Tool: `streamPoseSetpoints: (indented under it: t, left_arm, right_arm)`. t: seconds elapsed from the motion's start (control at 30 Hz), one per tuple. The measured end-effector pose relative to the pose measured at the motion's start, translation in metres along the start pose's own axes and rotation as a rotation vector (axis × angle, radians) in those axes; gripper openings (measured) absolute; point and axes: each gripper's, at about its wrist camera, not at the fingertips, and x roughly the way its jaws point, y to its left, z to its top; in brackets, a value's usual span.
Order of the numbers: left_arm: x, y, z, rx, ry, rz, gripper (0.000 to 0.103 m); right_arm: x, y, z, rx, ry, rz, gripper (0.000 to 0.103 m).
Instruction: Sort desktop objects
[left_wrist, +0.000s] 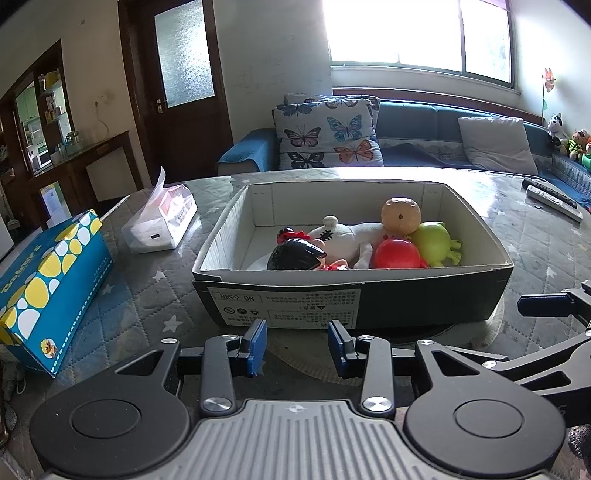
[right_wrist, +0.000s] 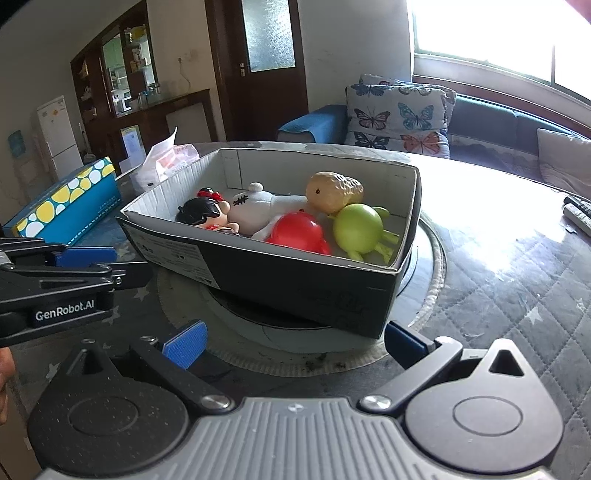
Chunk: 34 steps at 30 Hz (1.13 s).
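Note:
A dark cardboard box (left_wrist: 351, 302) (right_wrist: 288, 284) stands on the table and holds several toys: a black-haired doll (left_wrist: 295, 254) (right_wrist: 203, 216), a white plush (left_wrist: 347, 234) (right_wrist: 266, 206), a red ball toy (left_wrist: 397, 254) (right_wrist: 299, 232), a green toy (left_wrist: 434, 243) (right_wrist: 360, 229) and a tan peanut toy (left_wrist: 400, 216) (right_wrist: 332, 192). My left gripper (left_wrist: 297, 341) is open and empty just in front of the box. My right gripper (right_wrist: 295, 341) is wide open and empty at the box's near corner. The left gripper (right_wrist: 74, 269) also shows at the left of the right wrist view.
A blue spotted tissue box (left_wrist: 48, 288) (right_wrist: 70, 203) lies at the left. A white tissue pack (left_wrist: 162, 221) (right_wrist: 166, 158) sits behind it. Remote controls (left_wrist: 550, 199) (right_wrist: 578, 214) lie at the far right. A round mat (right_wrist: 424, 295) lies under the box. A sofa stands beyond the table.

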Motion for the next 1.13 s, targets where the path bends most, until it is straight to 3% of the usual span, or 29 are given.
streamPoseSetpoints:
  t: [1.13]
  left_arm:
    - [0.021,-0.002,0.006,0.002,0.022,-0.034,0.039]
  right_arm:
    - [0.025,0.003,0.006,0.005,0.041,-0.013,0.103]
